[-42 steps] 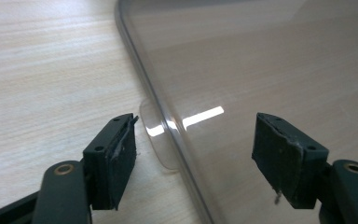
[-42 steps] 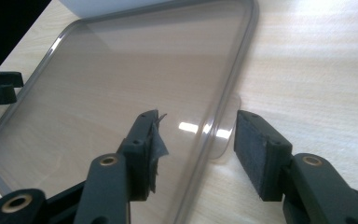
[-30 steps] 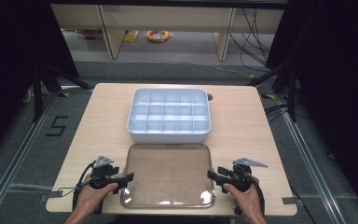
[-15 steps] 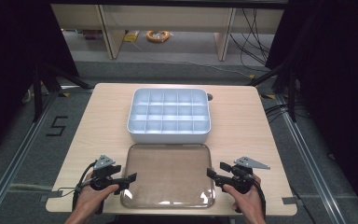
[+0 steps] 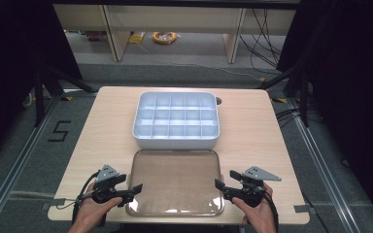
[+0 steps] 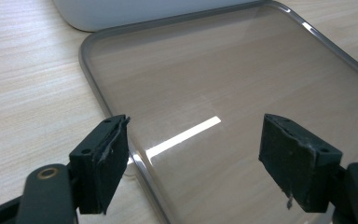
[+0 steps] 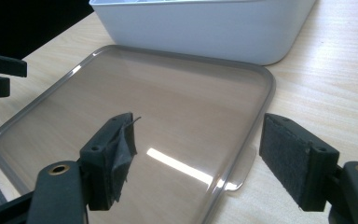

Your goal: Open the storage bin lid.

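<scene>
High view: clear lid (image 5: 176, 182) lies flat, long axis left-right.

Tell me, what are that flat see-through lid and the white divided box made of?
The lid looks like clear, smoke-tinted plastic: the table's wood grain shows through and a light streak glints off it. The box seems matte white moulded plastic, with smooth rounded walls and dividers.

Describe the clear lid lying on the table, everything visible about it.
The clear lid is a flat, rounded-corner rectangle of see-through, slightly smoky plastic with a raised grey rim and a small tab at one near corner. It lies flat on the wooden table, near the person's edge, just in front of the white compartment box. Light glints off its surface. The left tongs and right tongs, both open, straddle its left and right edges without gripping it.
</scene>
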A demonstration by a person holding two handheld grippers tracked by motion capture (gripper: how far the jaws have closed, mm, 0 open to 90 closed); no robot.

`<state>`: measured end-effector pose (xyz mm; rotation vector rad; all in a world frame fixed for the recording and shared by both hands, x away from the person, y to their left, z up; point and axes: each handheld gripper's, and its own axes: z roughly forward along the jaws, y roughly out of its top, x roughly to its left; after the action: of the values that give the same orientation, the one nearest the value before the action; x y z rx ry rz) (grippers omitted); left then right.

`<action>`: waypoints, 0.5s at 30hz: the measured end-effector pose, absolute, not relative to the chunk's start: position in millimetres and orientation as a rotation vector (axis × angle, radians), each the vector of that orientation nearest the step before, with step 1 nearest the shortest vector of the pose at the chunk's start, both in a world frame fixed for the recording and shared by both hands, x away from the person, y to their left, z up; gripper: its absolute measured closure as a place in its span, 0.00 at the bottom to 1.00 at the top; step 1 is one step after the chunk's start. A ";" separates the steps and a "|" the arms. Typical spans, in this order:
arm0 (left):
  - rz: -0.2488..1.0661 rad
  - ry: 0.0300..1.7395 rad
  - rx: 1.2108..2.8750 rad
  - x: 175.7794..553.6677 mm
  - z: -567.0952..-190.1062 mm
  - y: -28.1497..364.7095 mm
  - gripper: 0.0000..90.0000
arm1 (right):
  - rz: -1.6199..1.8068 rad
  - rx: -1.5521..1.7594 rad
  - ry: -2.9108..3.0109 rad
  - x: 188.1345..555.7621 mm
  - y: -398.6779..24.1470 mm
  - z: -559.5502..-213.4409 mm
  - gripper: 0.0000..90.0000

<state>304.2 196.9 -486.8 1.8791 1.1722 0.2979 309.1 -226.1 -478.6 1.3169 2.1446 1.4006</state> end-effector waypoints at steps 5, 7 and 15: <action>0.300 1.146 1.873 296.7 -484.6 196.9 0.25 | 1.433 1.302 2.166 303.4 -222.7 -478.1 0.25; 0.298 1.143 1.873 294.1 -483.7 197.1 0.25 | 1.425 1.276 2.153 301.2 -221.2 -478.4 0.24; 0.304 1.121 1.887 284.6 -484.8 198.5 0.23 | 1.451 1.247 2.168 290.2 -220.0 -477.4 0.21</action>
<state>284.6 198.5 -484.8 1.8867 1.1211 0.3036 290.2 -220.0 -477.4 1.2472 2.1684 1.4508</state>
